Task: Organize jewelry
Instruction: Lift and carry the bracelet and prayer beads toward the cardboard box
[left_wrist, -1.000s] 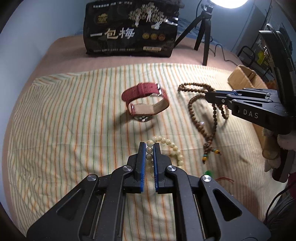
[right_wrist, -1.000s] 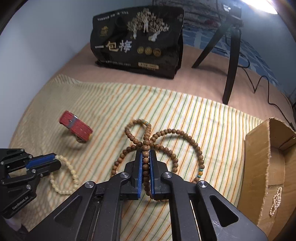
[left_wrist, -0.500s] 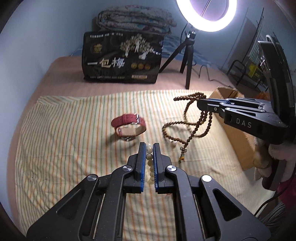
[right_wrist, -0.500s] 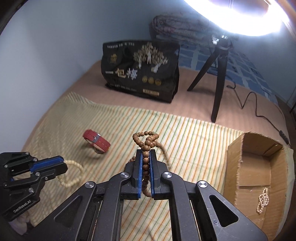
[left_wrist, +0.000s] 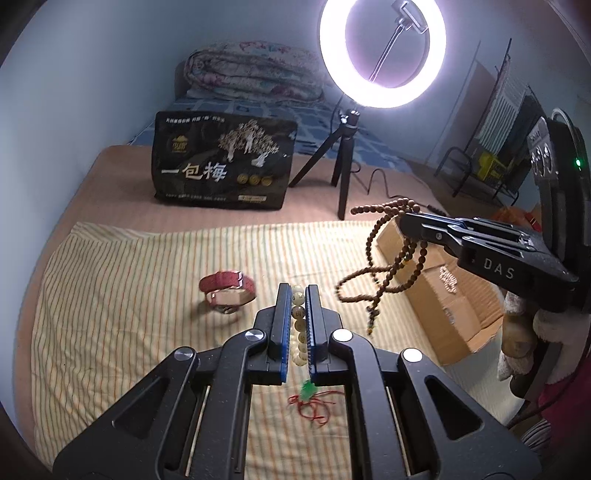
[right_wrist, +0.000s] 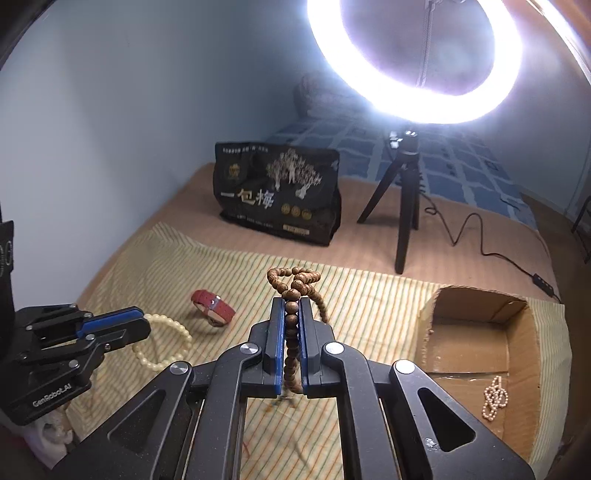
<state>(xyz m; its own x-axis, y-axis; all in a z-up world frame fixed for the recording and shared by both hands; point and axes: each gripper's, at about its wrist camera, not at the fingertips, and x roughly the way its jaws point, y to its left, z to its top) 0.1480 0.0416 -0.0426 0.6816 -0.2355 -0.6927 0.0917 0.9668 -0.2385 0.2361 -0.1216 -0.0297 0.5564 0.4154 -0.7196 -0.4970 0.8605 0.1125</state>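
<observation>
My left gripper (left_wrist: 297, 295) is shut on a cream bead bracelet (left_wrist: 298, 323), which hangs clear of the striped cloth (left_wrist: 129, 295); the right wrist view shows the same bracelet (right_wrist: 162, 345) dangling from it. My right gripper (right_wrist: 291, 306) is shut on a long brown wooden bead necklace (right_wrist: 293, 282), whose loops (left_wrist: 380, 273) hang in the air beside the cardboard box (left_wrist: 454, 306). A red watch (left_wrist: 227, 291) lies on the cloth. A red string with a green bead (left_wrist: 310, 400) lies near the front. A small pearl piece (right_wrist: 495, 402) rests inside the box (right_wrist: 480, 343).
A black printed bag (left_wrist: 221, 166) stands at the back of the bed. A ring light on a small tripod (left_wrist: 345, 147) stands to its right, with a cable (right_wrist: 480, 236) trailing across the mattress. A folded quilt (left_wrist: 251, 74) lies behind. The wall runs along the left.
Both grippers have risen with their beads. The cream bracelet and the brown necklace left the cloth and now hang in the air. The view has tilted up toward the ring light.
</observation>
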